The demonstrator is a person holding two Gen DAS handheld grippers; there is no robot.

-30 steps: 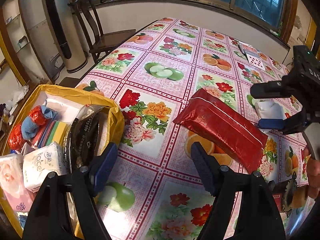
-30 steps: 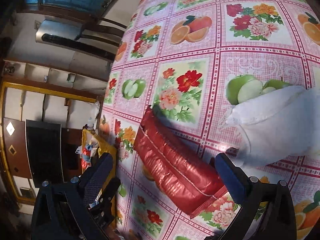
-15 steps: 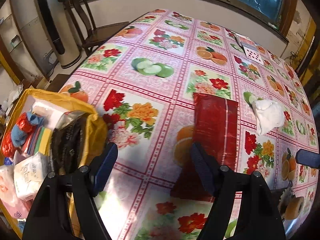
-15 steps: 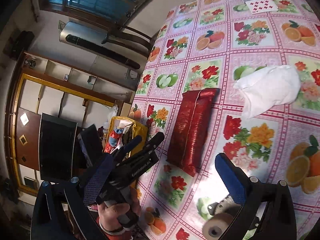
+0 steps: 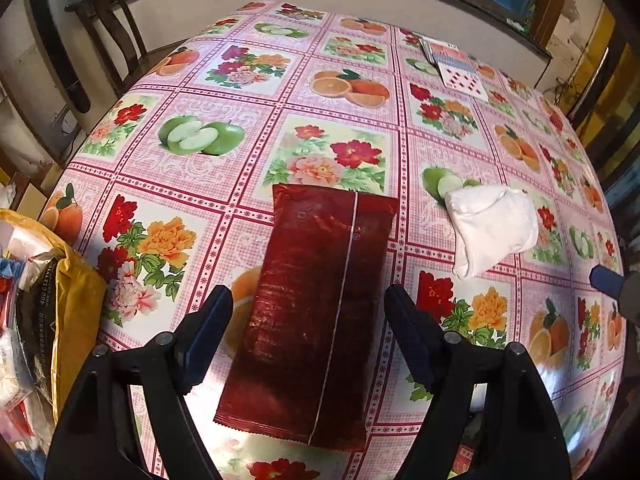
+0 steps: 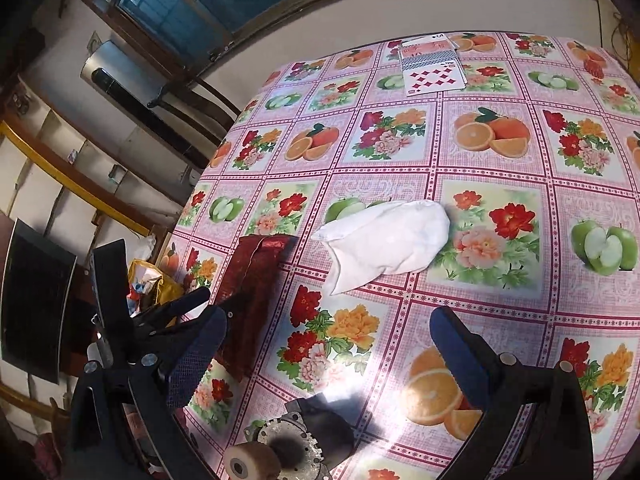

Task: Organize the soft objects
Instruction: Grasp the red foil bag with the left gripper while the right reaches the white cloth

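A long dark red foil pack [image 5: 316,304] lies flat on the flowered tablecloth [image 5: 224,80], lengthwise between the fingers of my open left gripper [image 5: 308,332], which hovers over its near half without touching it. A white folded cloth [image 5: 492,226] rests to its right. In the right wrist view the white cloth [image 6: 388,246] lies ahead of my open, empty right gripper [image 6: 328,354], and the red pack [image 6: 256,292] is to the left. The left gripper [image 6: 160,312] shows there at the left edge.
A yellow bag [image 5: 76,300] with several soft packs hangs at the table's left edge. Playing cards [image 5: 456,68] lie at the far side. A metal motor-like part [image 6: 288,444] sits near the front edge. A wooden chair [image 5: 104,28] stands at the back left.
My left gripper swung right from the yellow bag and now straddles the red pack. My right gripper pulled back and up from the white cloth, toward the table's near side.
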